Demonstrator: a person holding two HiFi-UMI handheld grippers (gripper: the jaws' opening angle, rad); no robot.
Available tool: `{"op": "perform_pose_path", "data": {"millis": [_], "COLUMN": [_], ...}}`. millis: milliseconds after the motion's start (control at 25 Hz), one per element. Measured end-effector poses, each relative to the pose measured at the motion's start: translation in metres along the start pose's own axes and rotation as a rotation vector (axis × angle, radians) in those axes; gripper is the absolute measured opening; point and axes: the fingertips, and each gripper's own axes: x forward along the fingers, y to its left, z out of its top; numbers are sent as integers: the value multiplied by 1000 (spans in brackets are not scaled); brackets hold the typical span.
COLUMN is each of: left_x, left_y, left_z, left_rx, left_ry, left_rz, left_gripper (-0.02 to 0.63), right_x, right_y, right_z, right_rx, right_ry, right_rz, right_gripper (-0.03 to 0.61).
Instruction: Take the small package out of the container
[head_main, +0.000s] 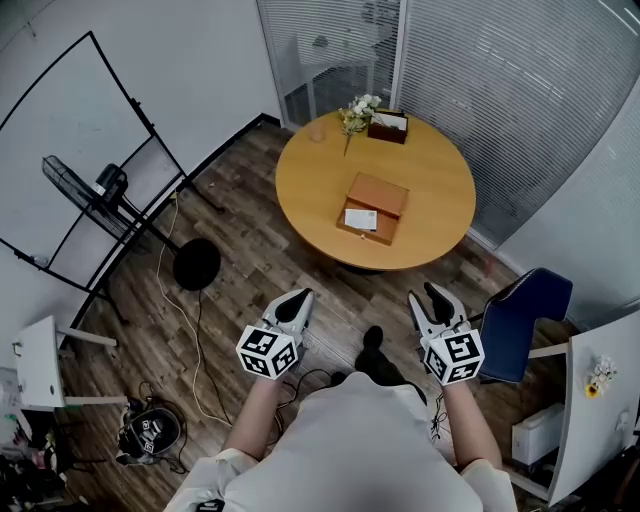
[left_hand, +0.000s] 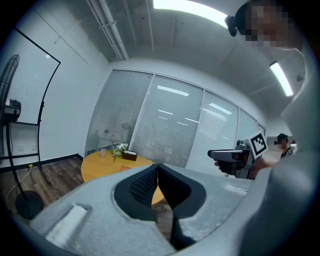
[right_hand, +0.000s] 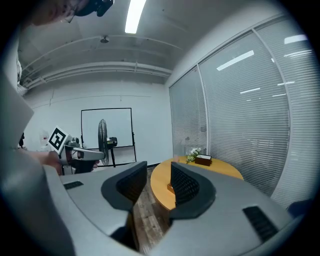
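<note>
A brown cardboard box (head_main: 375, 207) lies on the round wooden table (head_main: 440, 190), with a white patch (head_main: 361, 219) at its near left. I cannot tell whether that patch is the small package. Both grippers hang over the floor, well short of the table. The left gripper (head_main: 297, 300) is shut and holds nothing; in its own view the jaw tips (left_hand: 157, 171) meet. My right gripper (head_main: 428, 297) is open, and a clear gap shows between its pads (right_hand: 159, 172). Through that gap the table edge and the box (right_hand: 171, 188) appear.
Flowers (head_main: 355, 112), a dark box (head_main: 388, 126) and a cup (head_main: 317, 131) stand at the table's far side. A blue chair (head_main: 520, 315) is at the right. A fan base (head_main: 196, 263), a whiteboard stand and floor cables are at the left.
</note>
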Motion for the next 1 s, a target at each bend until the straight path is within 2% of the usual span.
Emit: {"op": "perform_pose_path", "data": {"millis": [400, 1000], "left_x": [52, 196], "left_y": [36, 86], "left_z": [14, 27], "left_rx": [7, -3], "left_ry": [11, 51], "left_rz": [43, 127], "left_gripper": [18, 18], "right_x": [65, 198], "right_y": [-38, -153], "right_z": [4, 1], "right_rx": [7, 31], "right_ry": [14, 53], "right_rz": [49, 158], "right_gripper": [137, 137]}}
